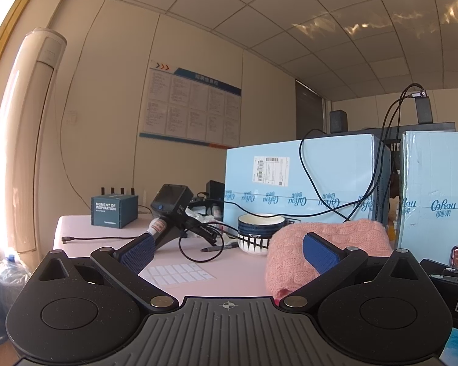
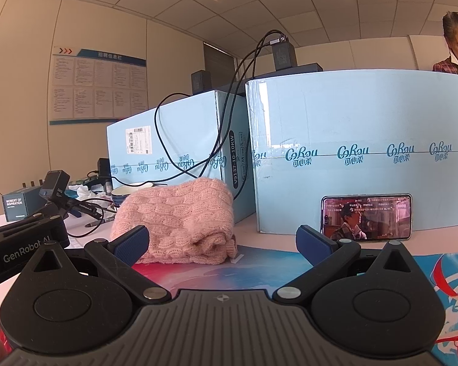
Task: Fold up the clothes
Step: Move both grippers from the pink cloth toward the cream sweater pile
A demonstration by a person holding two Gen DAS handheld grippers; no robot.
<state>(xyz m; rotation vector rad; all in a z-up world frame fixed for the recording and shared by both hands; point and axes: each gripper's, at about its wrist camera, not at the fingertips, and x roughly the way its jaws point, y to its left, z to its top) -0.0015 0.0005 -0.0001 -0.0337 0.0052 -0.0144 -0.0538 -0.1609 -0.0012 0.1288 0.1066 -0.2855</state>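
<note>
The pink cable-knit sweater [image 2: 180, 219] is lying bundled before the pale blue cardboard boxes [image 2: 360, 152], ahead-left of the right tool [image 2: 226, 241] and ahead-right of the left tool [image 1: 229, 251]; both are gaping wide, holding nothing.

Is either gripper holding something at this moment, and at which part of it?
Nothing is held. The left gripper and the right gripper are both open, with empty space between their fingers. The pink knitted sweater lies folded on the table, not gripped.
</note>
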